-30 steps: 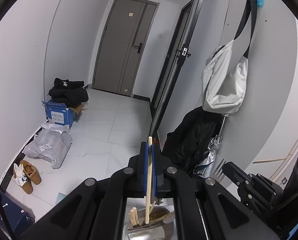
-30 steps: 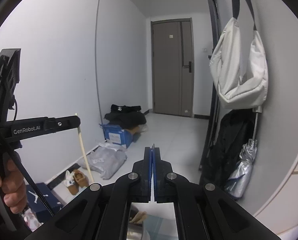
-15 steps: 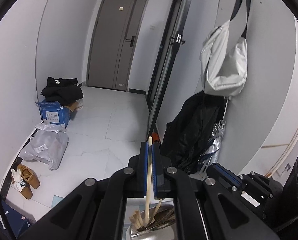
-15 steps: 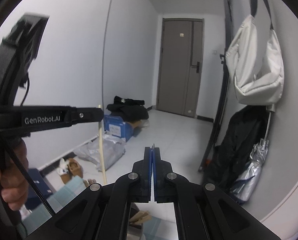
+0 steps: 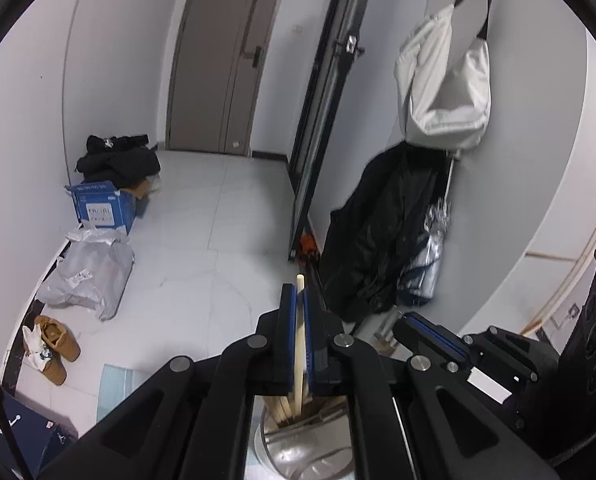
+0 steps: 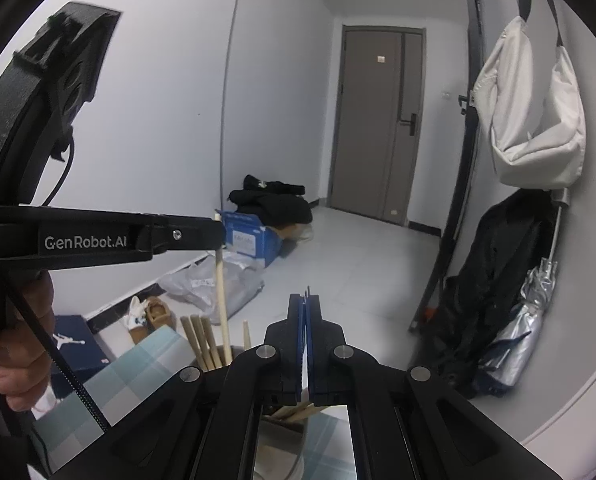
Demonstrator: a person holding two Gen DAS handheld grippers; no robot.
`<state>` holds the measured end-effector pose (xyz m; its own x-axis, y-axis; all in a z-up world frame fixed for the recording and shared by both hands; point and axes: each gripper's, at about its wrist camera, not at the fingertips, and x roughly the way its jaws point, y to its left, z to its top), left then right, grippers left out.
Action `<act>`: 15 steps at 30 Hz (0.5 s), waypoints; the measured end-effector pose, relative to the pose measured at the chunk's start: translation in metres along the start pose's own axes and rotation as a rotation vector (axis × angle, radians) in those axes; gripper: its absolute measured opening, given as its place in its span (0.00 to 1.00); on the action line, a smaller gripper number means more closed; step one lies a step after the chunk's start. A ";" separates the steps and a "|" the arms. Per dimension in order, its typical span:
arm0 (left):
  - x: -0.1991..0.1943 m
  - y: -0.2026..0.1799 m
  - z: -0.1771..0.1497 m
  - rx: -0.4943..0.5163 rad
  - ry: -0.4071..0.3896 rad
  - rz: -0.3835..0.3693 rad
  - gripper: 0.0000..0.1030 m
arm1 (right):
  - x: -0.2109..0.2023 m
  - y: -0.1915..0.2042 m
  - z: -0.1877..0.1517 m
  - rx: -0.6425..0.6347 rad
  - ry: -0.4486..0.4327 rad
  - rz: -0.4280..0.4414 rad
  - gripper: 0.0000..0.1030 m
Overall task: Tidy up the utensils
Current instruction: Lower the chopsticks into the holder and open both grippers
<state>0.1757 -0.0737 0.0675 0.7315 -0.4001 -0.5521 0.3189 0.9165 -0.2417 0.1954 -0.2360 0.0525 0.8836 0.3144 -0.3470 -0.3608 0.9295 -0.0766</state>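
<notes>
My left gripper [image 5: 299, 294] is shut on a pale wooden chopstick [image 5: 299, 360] that stands nearly upright. Its lower end reaches into a shiny metal utensil holder [image 5: 298, 448] among several other chopsticks [image 6: 202, 340]. The right wrist view shows this left gripper [image 6: 216, 234] side-on, with the chopstick [image 6: 222, 288] hanging below it. My right gripper [image 6: 305, 304] is shut on a thin fork; only its dark tines [image 6: 307, 290] poke past the fingertips. It hovers just right of the holder, where the left wrist view catches it [image 5: 407, 322].
The holder stands on a teal checked cloth [image 6: 138, 364]. A hand [image 6: 14, 360] grips the left tool. A white bag [image 5: 445, 92], a black coat [image 5: 377, 232] and a folded umbrella [image 5: 429, 256] line the right wall. A blue box [image 5: 102, 208], a grey parcel bag and shoes [image 5: 54, 348] lie on the floor.
Both grippers have sunk toward the holder. The chopstick's lower end has come down among the other chopsticks. The right gripper has drawn nearer to the left one.
</notes>
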 end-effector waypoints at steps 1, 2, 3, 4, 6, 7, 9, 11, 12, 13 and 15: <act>0.001 0.000 -0.001 -0.004 0.011 -0.009 0.00 | 0.001 0.002 -0.003 -0.007 0.002 0.007 0.01; 0.000 0.000 -0.002 -0.005 0.021 -0.017 0.00 | 0.003 0.003 -0.006 -0.008 0.008 0.020 0.01; 0.002 -0.001 -0.003 -0.003 0.039 -0.028 0.00 | 0.004 0.004 -0.008 -0.006 0.012 0.030 0.01; 0.001 -0.001 -0.005 -0.002 0.045 -0.032 0.00 | 0.005 0.005 -0.011 -0.003 0.019 0.039 0.01; 0.000 -0.001 -0.007 0.001 0.059 -0.053 0.00 | 0.006 0.006 -0.015 0.008 0.034 0.043 0.01; -0.001 -0.001 -0.008 0.003 0.065 -0.059 0.01 | 0.006 0.005 -0.017 0.016 0.035 0.044 0.02; -0.003 -0.002 -0.008 0.013 0.077 -0.064 0.01 | 0.007 0.001 -0.021 0.054 0.050 0.057 0.03; -0.004 -0.001 -0.010 0.016 0.094 -0.087 0.01 | 0.008 -0.004 -0.023 0.090 0.058 0.070 0.05; -0.003 -0.001 -0.012 0.016 0.110 -0.086 0.01 | 0.007 -0.006 -0.024 0.105 0.063 0.078 0.05; -0.001 0.000 -0.014 0.016 0.124 -0.083 0.01 | 0.006 -0.008 -0.025 0.118 0.066 0.088 0.05; 0.003 0.002 -0.021 0.009 0.146 -0.088 0.01 | 0.005 -0.010 -0.026 0.139 0.075 0.099 0.06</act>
<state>0.1662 -0.0731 0.0488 0.6057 -0.4738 -0.6392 0.3832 0.8778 -0.2875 0.1954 -0.2491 0.0271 0.8191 0.3949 -0.4161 -0.3955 0.9141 0.0890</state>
